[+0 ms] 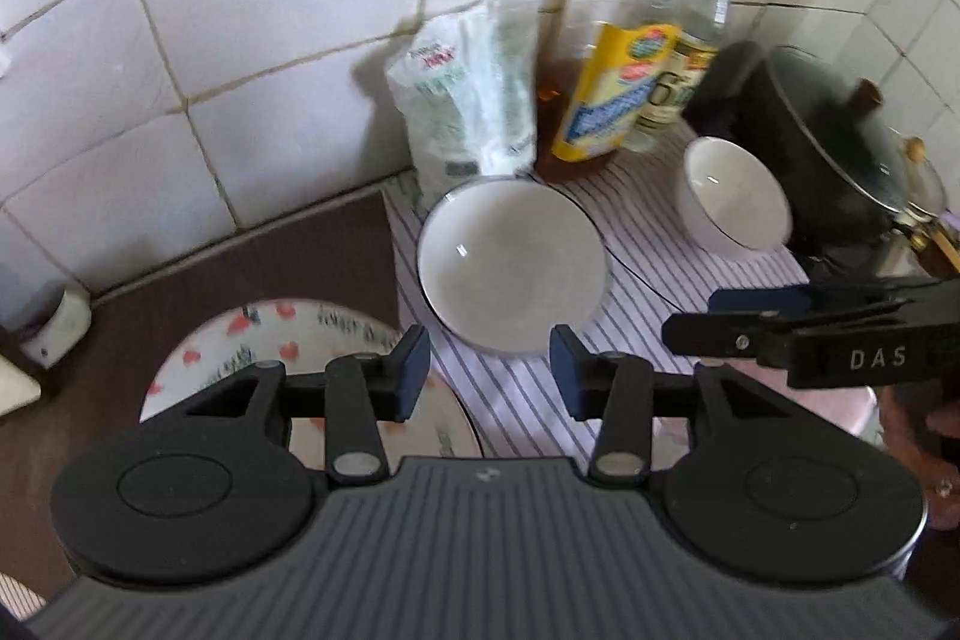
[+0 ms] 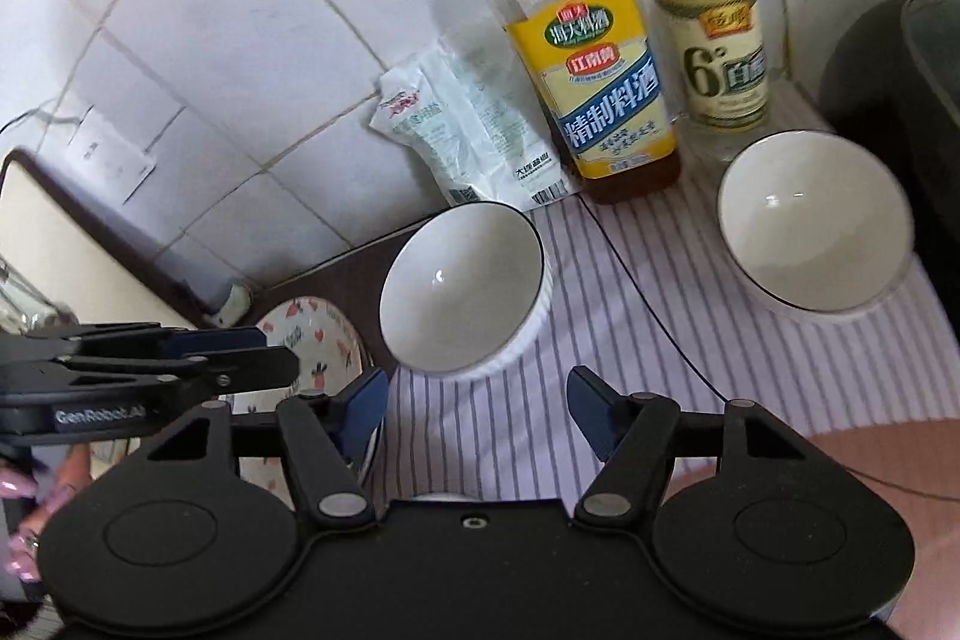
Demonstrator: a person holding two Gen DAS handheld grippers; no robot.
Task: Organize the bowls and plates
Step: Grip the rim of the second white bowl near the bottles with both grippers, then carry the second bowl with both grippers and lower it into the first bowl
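Kitchen counter corner, white tiled wall behind. A striped cloth (image 2: 600,280) covers the counter (image 1: 270,250) toward its back right corner; bare dark brown surface lies left of it.

Two white bowls, both upright and empty. Near bowl (image 2: 462,286) sits at the cloth's left edge, partly over the dark counter. Far bowl (image 2: 813,220) sits well apart from it on the cloth, nearer the right back corner, just in front of the bottles. A patterned plate (image 1: 240,340) with red and green motifs lies on the dark counter, front left of the near bowl, its right rim reaching the cloth.

Along the back edge: a white plastic packet (image 2: 474,130) leaning at the wall, a yellow-labelled bottle (image 2: 606,100) with brown liquid low in it, and a clear bottle (image 2: 714,58) with a pale label. A dark pot (image 1: 828,142) with a glass lid stands in the right back corner.

Left gripper (image 1: 490,370): jaws open, nothing between them, hovering over the cloth just in front of the near bowl. Right gripper (image 2: 477,412): jaws open, wider apart, empty, above the cloth between the two bowls. Each gripper shows side-on in the other's view. A hand (image 2: 36,508) with painted nails grips the left handle.
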